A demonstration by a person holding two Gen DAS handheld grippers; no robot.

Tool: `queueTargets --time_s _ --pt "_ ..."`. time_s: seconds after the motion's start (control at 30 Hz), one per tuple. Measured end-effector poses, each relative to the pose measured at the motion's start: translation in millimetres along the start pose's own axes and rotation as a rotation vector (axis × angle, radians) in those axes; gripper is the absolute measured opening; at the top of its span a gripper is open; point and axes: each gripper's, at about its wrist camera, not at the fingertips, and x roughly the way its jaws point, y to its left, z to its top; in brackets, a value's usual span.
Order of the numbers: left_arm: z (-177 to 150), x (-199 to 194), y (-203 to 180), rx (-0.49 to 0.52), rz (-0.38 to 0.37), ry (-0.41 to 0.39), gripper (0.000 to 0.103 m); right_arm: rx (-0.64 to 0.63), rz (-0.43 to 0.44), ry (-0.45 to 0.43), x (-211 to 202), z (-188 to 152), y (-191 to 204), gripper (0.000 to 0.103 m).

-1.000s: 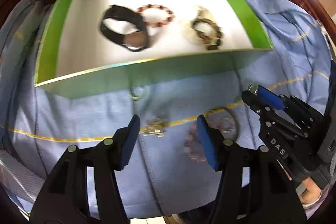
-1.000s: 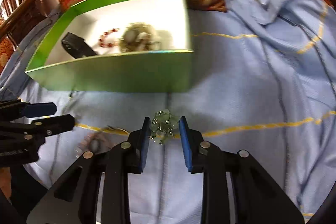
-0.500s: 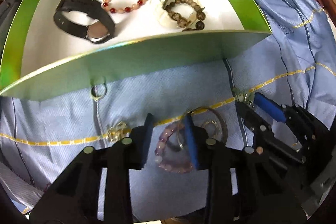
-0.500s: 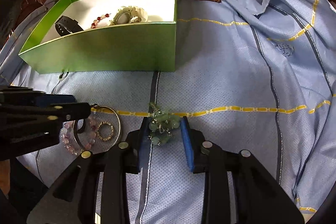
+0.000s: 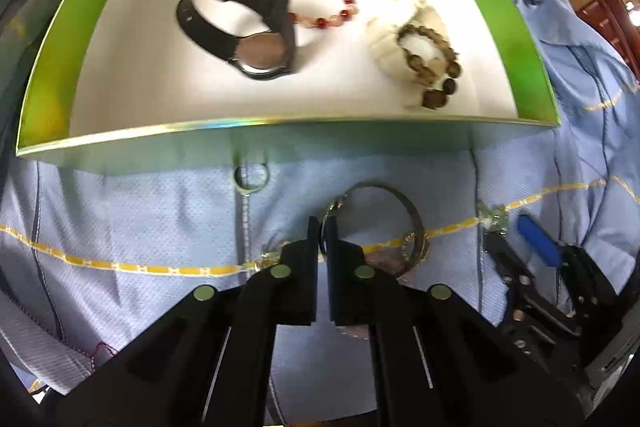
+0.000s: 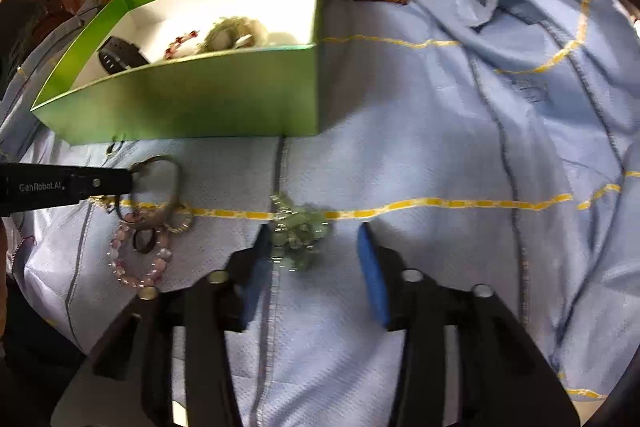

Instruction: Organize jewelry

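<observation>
a: the left tool point(image 5: 323, 227) has its fingers pressed together on the rim of a thin metal bangle point(image 5: 394, 197), which lies on the blue cloth point(image 6: 420, 147) just in front of the green box point(image 5: 280, 143). pinching the edge looks sensible, since a flat hoop gives nothing else to catch

b: and the right tool point(image 6: 314, 259)?

a: spread wide, its blue pads either side of the pale green bead cluster point(image 6: 298, 227), which sits on the cloth by the yellow stripe. the left pad looks to be touching the cluster or nearly so, the right pad stands apart from it, so nothing is gripped there

b: what does the box hold so far?

a: 4 pieces on its white floor: a black watch point(image 5: 240, 23) to the left, a red and clear bead bracelet point(image 5: 320, 3) touching its strap, then a cream bracelet point(image 5: 400, 27) with a brown bead bracelet point(image 5: 434, 67) lying on top of it. they sit in a loose row, well away from the near wall

b: so what remains outside?

a: besides the bangle and the green cluster, a pink bead bracelet point(image 6: 140, 259) and a small gold ring point(image 6: 182, 223) just beside the bangle, plus a small ring point(image 5: 251, 179) close to the box wall. judging by that, the sorting is roughly half done, and the bangle would need lifting over the near wall
</observation>
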Motion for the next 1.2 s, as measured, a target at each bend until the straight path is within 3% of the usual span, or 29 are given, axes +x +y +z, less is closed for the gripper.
queueTargets --time_s 0.17,0.37,0.4,0.47,0.5,0.73,0.83,0.9,0.97,1.2 --pt "-1.3 -2.9 2.5 0.027 0.022 -0.007 0.006 0.028 -0.053 -0.038 -10.4 3.1 -15.6 0.047" --pt "-0.3 -1.6 2.1 0.036 0.025 -0.014 0.011 -0.007 0.025 -0.023 -1.1 1.3 -5.1 0.044" --pt "1.2 0.8 -5.3 0.038 0.028 -0.015 0.011 -0.009 0.034 -0.018 1.0 0.7 -3.4 0.024" --pt "0.7 -0.4 -5.1 0.038 0.033 -0.018 0.005 -0.001 0.096 -0.001 4.5 -0.9 -0.6 0.018" --pt "-1.6 -4.2 0.0 0.033 0.037 -0.021 0.004 -0.007 0.120 -0.007 1.8 -1.3 1.5 0.011" --pt "0.2 -14.5 12.3 0.005 -0.007 -0.036 0.004 -0.023 0.135 -0.013 -10.4 3.8 6.1 0.011" --pt "0.4 -9.5 11.3 0.012 0.000 -0.018 0.004 -0.006 0.104 -0.020 -10.9 4.1 1.6 0.023" --pt "0.1 -4.8 9.1 0.014 0.009 -0.009 0.004 -0.002 0.077 -0.026 -9.5 4.2 -0.4 0.038" --pt "0.1 -2.6 8.2 0.016 0.014 -0.007 0.008 -0.006 0.056 -0.036 -8.4 4.6 -1.2 0.042" --pt "2.5 1.3 -10.9 0.061 0.036 -0.024 0.017 -0.036 0.038 -0.023 6.6 10.6 7.2 0.042"
